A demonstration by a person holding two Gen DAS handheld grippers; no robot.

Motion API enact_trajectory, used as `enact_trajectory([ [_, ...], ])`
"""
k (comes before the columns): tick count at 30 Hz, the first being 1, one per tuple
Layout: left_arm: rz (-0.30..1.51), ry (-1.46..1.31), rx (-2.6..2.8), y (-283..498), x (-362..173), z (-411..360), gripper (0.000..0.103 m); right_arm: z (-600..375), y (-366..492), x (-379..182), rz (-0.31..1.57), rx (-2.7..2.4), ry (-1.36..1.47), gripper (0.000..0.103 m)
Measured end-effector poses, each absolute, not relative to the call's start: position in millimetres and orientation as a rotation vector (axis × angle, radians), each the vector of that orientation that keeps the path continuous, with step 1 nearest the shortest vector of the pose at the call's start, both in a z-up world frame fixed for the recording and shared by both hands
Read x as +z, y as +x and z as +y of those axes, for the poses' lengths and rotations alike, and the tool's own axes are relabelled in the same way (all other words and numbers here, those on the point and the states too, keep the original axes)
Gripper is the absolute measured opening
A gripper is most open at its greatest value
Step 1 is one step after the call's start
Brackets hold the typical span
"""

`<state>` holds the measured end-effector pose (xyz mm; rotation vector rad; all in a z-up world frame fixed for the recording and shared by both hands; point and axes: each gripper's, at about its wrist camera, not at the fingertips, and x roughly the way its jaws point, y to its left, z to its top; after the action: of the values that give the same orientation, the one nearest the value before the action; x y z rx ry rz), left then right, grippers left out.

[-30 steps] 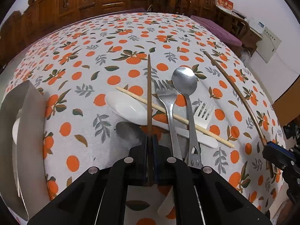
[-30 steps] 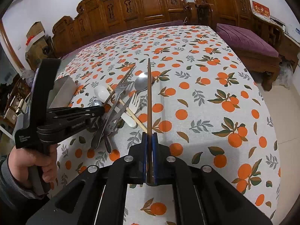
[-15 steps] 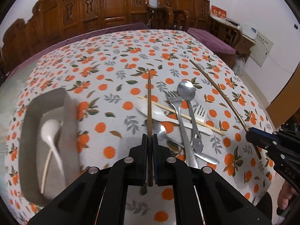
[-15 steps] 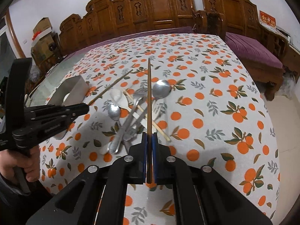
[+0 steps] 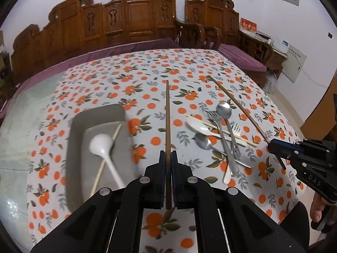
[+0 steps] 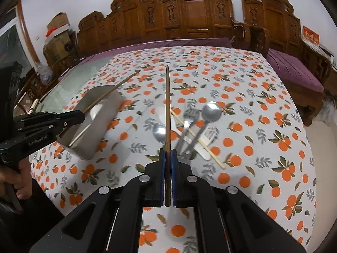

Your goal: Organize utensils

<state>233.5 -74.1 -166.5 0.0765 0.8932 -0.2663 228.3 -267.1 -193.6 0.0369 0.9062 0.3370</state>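
Four chopsticks, two white spoons, one tray.

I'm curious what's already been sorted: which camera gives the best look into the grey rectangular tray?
The left wrist view: it looks down into the grey rectangular tray, showing a white plastic spoon and a pale wooden chopstick lying inside. The right wrist view catches the tray from the side, partly behind the left gripper, so its contents barely show.

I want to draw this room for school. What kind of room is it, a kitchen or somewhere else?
Probably a home's living or dining room, not a kitchen. A table in an orange-print tablecloth stands before carved wooden benches with purple cushions, and spoons and forks lie on it.
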Motion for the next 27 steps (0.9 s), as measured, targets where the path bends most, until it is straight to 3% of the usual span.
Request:
enact_trajectory([
  [13, 0.888, 0.066, -0.219, 218.9, -160.5, -14.4, 0.004, -213.8, 224.1, -185.1, 0.902, 0.390, -0.012, 0.006],
  [27, 0.974, 0.041, -0.158, 233.6, -195.6, 28.7, 0.004, -170.3, 230.7, -195.9, 0.935, 0.434, -0.062, 0.006],
])
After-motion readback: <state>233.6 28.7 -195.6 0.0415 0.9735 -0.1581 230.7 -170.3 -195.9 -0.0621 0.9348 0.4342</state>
